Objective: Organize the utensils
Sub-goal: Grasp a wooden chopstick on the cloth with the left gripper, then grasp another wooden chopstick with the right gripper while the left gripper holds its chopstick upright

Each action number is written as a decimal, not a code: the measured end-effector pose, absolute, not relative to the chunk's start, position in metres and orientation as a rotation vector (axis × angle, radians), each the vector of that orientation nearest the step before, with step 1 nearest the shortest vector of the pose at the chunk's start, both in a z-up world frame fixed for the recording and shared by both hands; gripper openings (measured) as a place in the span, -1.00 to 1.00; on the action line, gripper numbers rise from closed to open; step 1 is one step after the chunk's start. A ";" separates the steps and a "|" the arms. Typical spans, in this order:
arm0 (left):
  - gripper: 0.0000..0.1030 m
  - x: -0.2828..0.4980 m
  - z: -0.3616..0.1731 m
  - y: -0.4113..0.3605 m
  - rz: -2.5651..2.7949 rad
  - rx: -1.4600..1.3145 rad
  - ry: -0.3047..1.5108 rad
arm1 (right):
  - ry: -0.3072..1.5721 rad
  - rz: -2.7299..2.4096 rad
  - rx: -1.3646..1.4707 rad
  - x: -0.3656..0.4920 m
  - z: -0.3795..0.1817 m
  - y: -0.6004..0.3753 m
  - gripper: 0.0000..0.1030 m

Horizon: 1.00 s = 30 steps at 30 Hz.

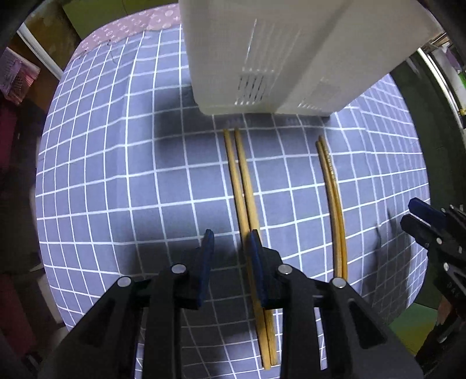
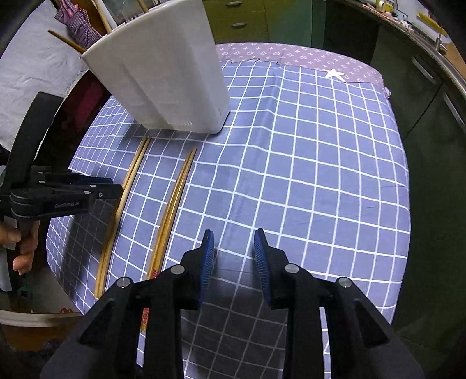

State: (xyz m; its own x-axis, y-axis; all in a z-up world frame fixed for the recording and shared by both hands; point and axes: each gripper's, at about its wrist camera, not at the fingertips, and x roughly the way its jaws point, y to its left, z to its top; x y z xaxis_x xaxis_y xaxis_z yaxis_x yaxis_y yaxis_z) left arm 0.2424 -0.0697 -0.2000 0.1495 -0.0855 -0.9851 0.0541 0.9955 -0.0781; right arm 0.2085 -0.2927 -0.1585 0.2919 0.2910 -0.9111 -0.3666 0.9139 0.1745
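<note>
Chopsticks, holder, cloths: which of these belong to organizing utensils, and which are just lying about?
Job:
lighter chopstick pair
darker chopstick pair
white utensil holder
left gripper
right gripper

Lying about:
checked tablecloth
patterned purple cloth
green cabinets

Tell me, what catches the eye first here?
Probably the tall white utensil holder standing at the far side of the blue checked tablecloth. In front of it lie two pairs of chopsticks, a pale wooden pair and a glossier yellow pair. Both grippers, left and right, hang open above the cloth.
</note>
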 end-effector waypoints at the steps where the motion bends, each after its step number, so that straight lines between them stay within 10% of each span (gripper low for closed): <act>1: -0.59 0.246 -0.202 -0.073 -0.092 -0.017 1.425 | 1.199 0.442 -0.074 0.208 -0.160 -0.292 -0.43; 25: -0.88 0.195 -0.150 -0.022 -0.167 -0.115 1.169 | 1.310 0.494 -0.092 0.221 -0.178 -0.251 -0.34; 30: -0.88 0.170 -0.121 -0.014 -0.197 -0.126 1.041 | 1.362 0.511 -0.088 0.228 -0.186 -0.236 -0.63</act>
